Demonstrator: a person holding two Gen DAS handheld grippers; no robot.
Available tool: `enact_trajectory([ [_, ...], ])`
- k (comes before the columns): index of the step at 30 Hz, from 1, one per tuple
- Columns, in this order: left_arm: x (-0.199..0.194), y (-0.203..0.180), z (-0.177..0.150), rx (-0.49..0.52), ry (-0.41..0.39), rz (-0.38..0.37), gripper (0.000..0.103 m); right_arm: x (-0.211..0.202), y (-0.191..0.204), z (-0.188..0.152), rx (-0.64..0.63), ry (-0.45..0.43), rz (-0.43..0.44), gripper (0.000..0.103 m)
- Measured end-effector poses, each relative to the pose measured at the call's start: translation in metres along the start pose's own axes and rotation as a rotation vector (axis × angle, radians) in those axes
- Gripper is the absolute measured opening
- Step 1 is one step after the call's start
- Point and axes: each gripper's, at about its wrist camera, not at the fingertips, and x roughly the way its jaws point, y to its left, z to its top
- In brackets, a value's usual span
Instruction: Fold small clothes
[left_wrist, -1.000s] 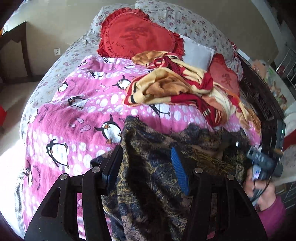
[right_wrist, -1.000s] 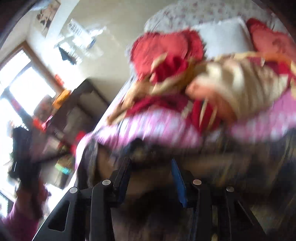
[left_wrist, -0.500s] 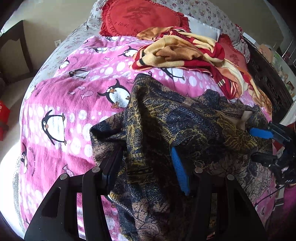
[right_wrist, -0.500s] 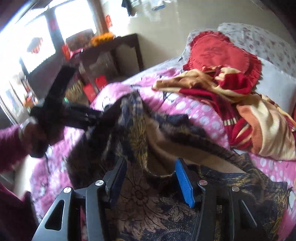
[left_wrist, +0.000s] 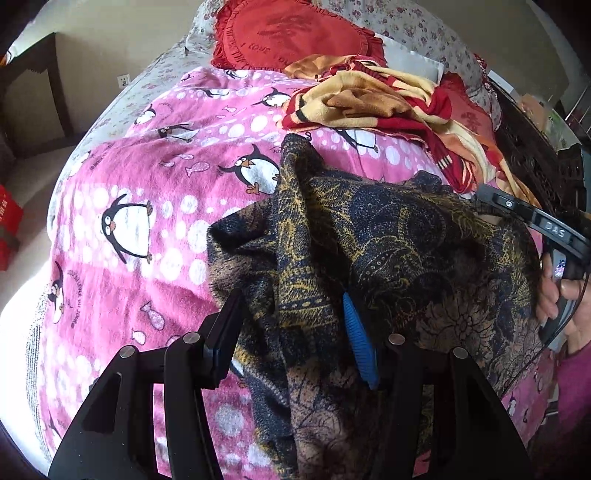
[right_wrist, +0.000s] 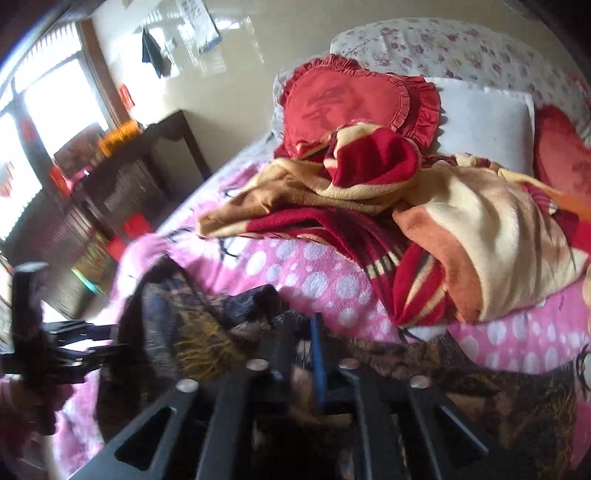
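**Dark patterned cloth held over the bed**

The cloth (left_wrist: 388, 236), dark blue with gold paisley, hangs bunched above the pink penguin blanket (left_wrist: 147, 192) that covers the bed. In the left wrist view a thick fold of it runs straight between the fingers of the left gripper (left_wrist: 291, 332): the black finger sits against its left side and the blue pad (left_wrist: 358, 343) against its right, so the gripper is clamped on the bundle at about half its span. From there the cloth fans up and to the right, with a narrow strip rising to a point near the striped blanket (left_wrist: 388, 107).

At the right edge of that view the right gripper (right_wrist: 301, 354) reaches in, a hand (left_wrist: 569, 306) in a magenta sleeve behind it, at the cloth's far right edge. In its own blurred view its jaws have just been closing and now stand narrow, with dark cloth bunched around and between the fingers; whether the pads already pinch the cloth I cannot tell. The rest of the cloth spreads under and to both sides of that gripper, reaching left toward the left gripper.

Beyond the cloth lie the red and cream striped blanket, a red heart cushion (right_wrist: 351, 99) and a white pillow (right_wrist: 484, 122).
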Motion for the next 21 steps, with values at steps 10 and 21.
enact_trajectory([
  [10,-0.015,0.0,-0.034,0.006,0.02,-0.026,0.054,-0.039,-0.007,-0.04,-0.284,0.108,-0.131,0.052],
  [21,-0.009,-0.005,-0.046,-0.022,0.054,-0.04,0.054,-0.025,-0.023,-0.027,-0.208,0.048,-0.242,0.004],
])
